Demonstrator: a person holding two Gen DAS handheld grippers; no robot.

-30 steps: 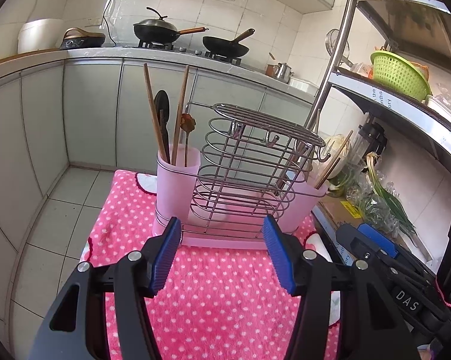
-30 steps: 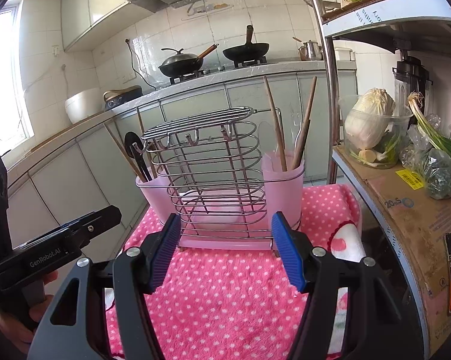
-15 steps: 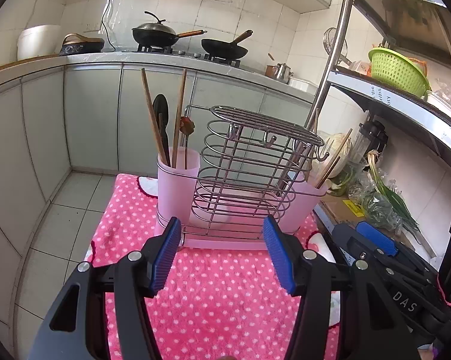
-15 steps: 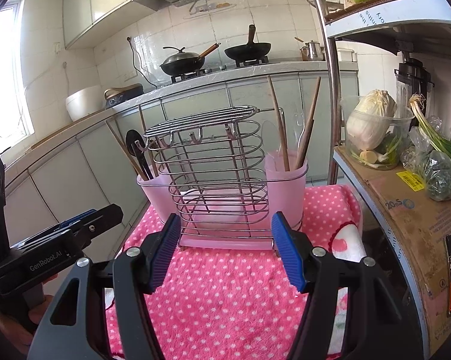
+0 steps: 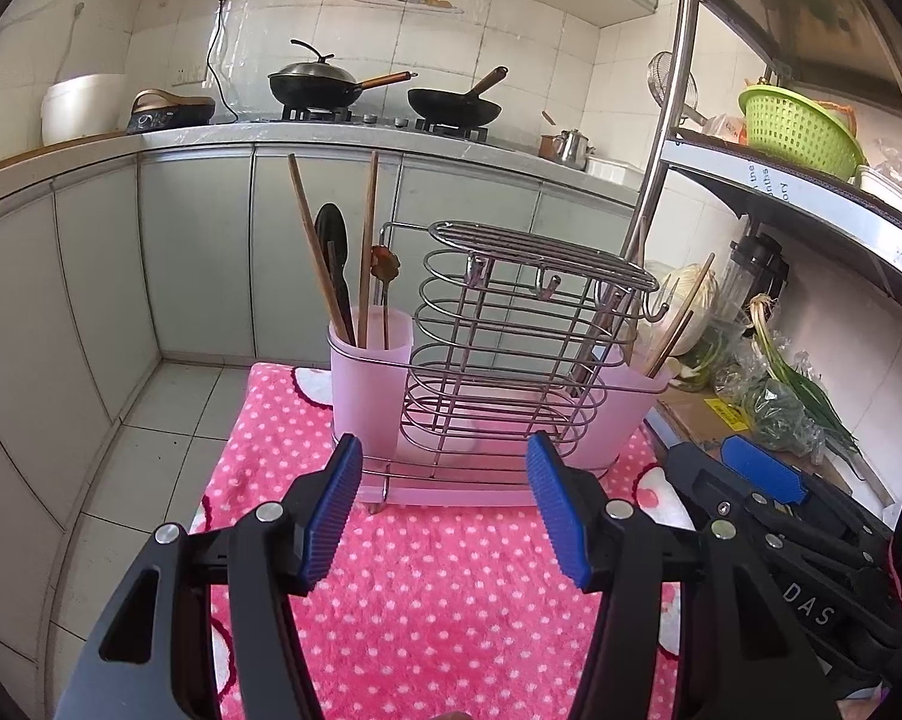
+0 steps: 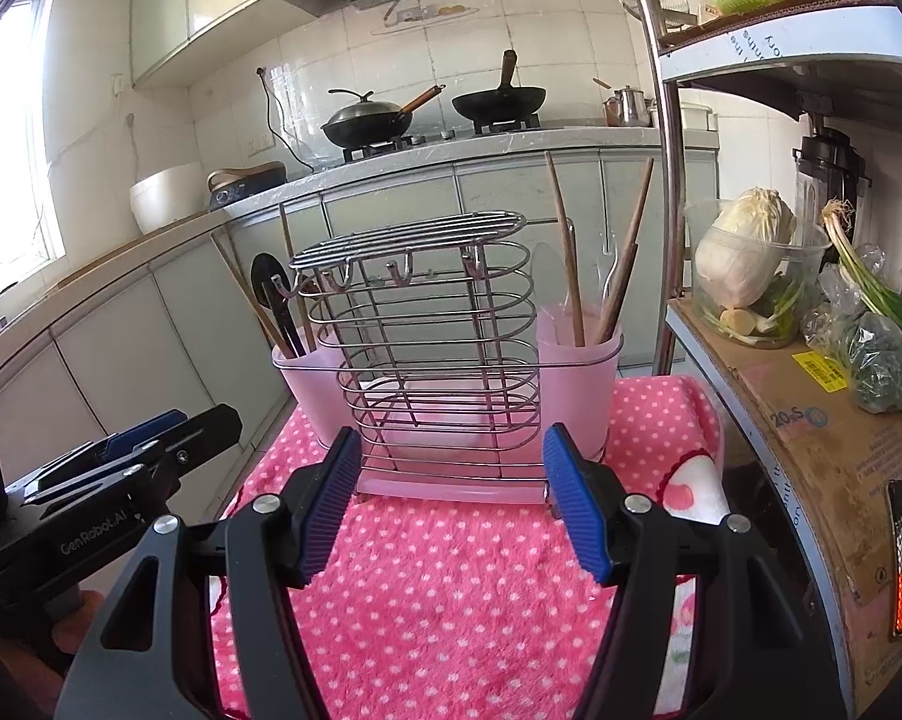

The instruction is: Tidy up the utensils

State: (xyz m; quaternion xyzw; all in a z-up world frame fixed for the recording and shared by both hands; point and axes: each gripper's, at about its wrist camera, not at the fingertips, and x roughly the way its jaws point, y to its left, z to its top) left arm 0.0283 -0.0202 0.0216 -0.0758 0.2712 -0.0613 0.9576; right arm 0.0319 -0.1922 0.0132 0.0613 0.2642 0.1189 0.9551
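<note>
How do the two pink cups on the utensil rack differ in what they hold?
The left pink cup holds two wooden chopsticks, a black spoon and a flower-topped pick; the right pink cup holds only brown wooden sticks and something clear. Both are frosted pink, upright, and flank the wire rack.

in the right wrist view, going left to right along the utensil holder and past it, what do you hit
left gripper → left pink cup with black spoon → wire rack → right pink cup with chopsticks → shelf post → cabbage
</note>
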